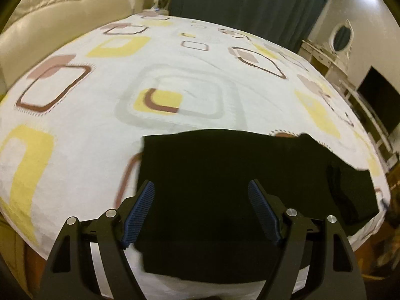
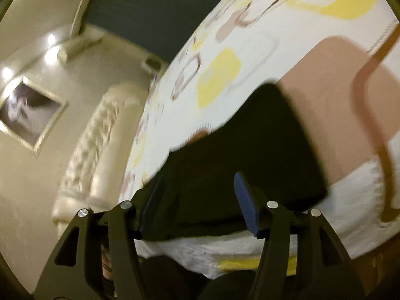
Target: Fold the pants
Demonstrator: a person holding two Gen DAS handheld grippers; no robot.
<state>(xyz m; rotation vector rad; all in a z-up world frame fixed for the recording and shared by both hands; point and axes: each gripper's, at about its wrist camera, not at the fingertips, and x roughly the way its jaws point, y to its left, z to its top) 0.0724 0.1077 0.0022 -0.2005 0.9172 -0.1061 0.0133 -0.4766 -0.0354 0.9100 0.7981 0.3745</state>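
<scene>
My black pants [image 1: 225, 187] lie folded on the bed [image 1: 75, 130], filling the lower centre of both views, long axis across. My left gripper [image 1: 201, 212] and right gripper [image 2: 197, 200] hover spread and empty just above them.

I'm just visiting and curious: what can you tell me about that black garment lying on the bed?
The pants are plain black, soft-looking cloth, folded into a flat, roughly rectangular bundle. They lie near the edge of the bed, on a white sheet printed with yellow and brown squares. One side edge looks straight; the far right corner is uneven. Nothing grips them: both tongs hover open over them.
</scene>
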